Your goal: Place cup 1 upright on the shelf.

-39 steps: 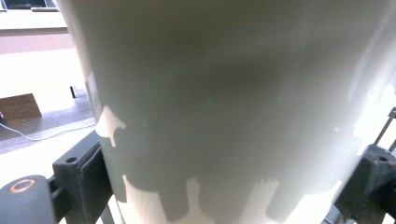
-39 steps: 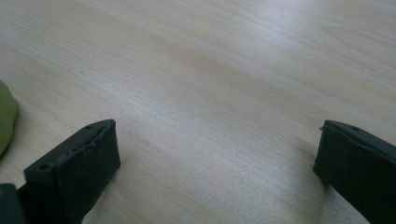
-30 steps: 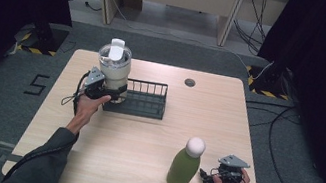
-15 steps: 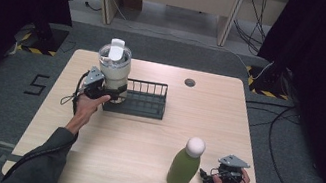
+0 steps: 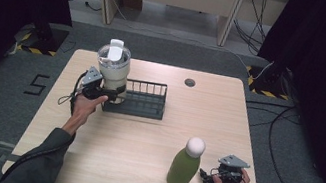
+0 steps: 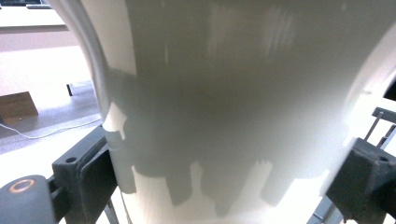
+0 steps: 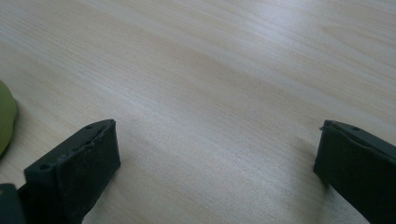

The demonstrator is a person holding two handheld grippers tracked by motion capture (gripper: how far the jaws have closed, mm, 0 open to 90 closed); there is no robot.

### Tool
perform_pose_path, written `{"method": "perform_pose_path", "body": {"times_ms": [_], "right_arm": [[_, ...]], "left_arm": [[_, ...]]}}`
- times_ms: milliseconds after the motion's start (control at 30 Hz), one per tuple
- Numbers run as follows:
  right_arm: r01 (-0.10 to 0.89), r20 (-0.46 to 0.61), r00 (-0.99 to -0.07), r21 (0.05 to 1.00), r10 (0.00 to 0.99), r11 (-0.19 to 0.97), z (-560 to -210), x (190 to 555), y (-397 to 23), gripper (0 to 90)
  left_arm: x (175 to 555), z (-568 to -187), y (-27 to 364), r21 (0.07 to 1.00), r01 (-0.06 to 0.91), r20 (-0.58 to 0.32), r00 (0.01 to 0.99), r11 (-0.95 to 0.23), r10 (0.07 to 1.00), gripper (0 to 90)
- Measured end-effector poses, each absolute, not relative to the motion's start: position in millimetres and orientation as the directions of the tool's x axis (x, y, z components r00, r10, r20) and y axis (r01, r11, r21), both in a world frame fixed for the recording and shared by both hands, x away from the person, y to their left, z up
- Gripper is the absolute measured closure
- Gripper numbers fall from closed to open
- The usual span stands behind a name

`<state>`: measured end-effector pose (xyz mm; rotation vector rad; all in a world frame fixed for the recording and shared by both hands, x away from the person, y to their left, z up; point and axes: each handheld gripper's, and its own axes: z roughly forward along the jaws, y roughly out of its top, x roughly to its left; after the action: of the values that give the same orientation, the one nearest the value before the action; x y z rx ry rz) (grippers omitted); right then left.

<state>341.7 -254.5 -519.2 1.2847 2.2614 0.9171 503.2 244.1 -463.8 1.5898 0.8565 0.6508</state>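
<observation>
White jug (image 5: 113, 69) in wire rack (image 5: 142, 99)

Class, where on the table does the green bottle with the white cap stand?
In the high view the green bottle with the white cap stands upright near the table's front edge, right of centre, just left of the right gripper.

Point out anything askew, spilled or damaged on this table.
Nothing stands out. The white jug stands upright at the left end of the black rack, held between the left gripper's jaws; the green bottle stands upright, no spill.
</observation>
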Motion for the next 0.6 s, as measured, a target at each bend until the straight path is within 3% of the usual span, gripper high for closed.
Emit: {"method": "perform_pose_path", "body": {"times_ms": [600], "right_arm": [[0.611, -0.009, -0.510, 0.700, 0.860, 0.369, -519.2, 341.8, -254.5, 0.2]], "left_arm": [[497.7, -460.1, 250.8, 0.979, 0.181, -0.032, 0.588, -0.094, 0.808, 9.2]]}}
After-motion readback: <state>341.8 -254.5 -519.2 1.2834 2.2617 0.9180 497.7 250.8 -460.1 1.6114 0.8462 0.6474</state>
